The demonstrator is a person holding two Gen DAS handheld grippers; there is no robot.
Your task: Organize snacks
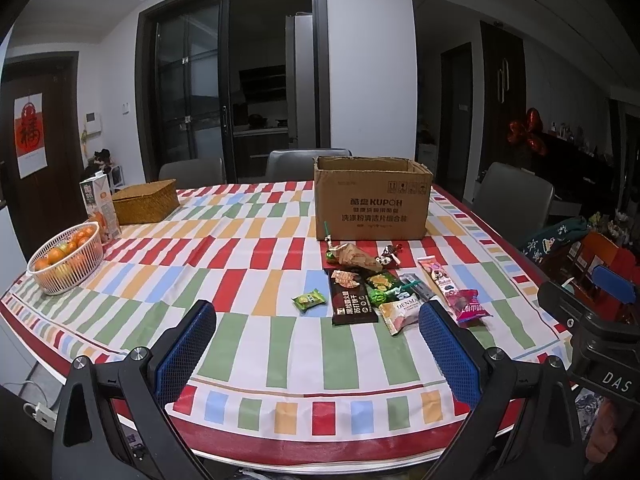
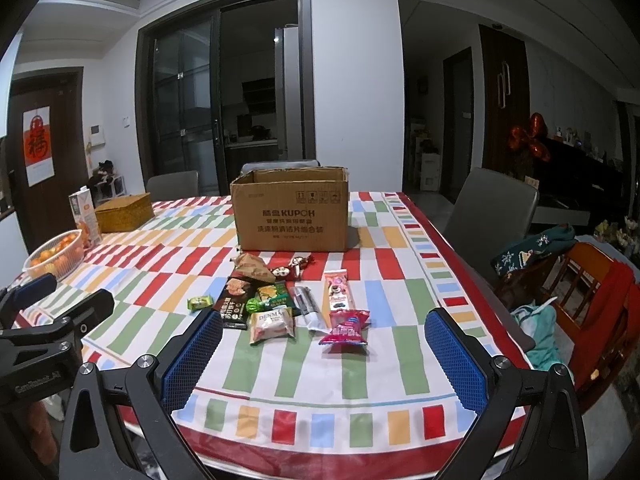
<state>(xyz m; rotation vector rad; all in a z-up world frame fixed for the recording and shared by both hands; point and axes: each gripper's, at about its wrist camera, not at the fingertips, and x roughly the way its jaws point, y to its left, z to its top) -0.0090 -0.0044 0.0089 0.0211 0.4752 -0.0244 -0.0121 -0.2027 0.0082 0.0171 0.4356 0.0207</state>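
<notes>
Both grippers hang level above the near edge of the table (image 1: 248,240), fingers aimed across the striped cloth toward the far side. The left gripper (image 1: 318,344) has its blue-padded jaws spread wide with nothing between them; the right gripper (image 2: 324,350), just beside it, is likewise spread wide and holds nothing. The snacks lie in a loose cluster on the cloth ahead of both, in front of the open-topped cardboard box (image 1: 373,198), which stands upright with its printed side facing the cameras. The black cracker packet (image 1: 352,298) lies flat with its long axis running from near to far. The pink snack bar (image 2: 339,290) also lies lengthwise toward the box, just behind the crumpled magenta packet (image 2: 347,327). The pale DENMA packet (image 2: 272,324) sits nearest the right gripper, lying crosswise. A small green candy (image 1: 309,300) rests apart to the left of the cluster. At the table's left edge stand a basket of oranges (image 1: 66,258), a juice carton (image 1: 100,204) and a woven box (image 1: 146,201).
</notes>
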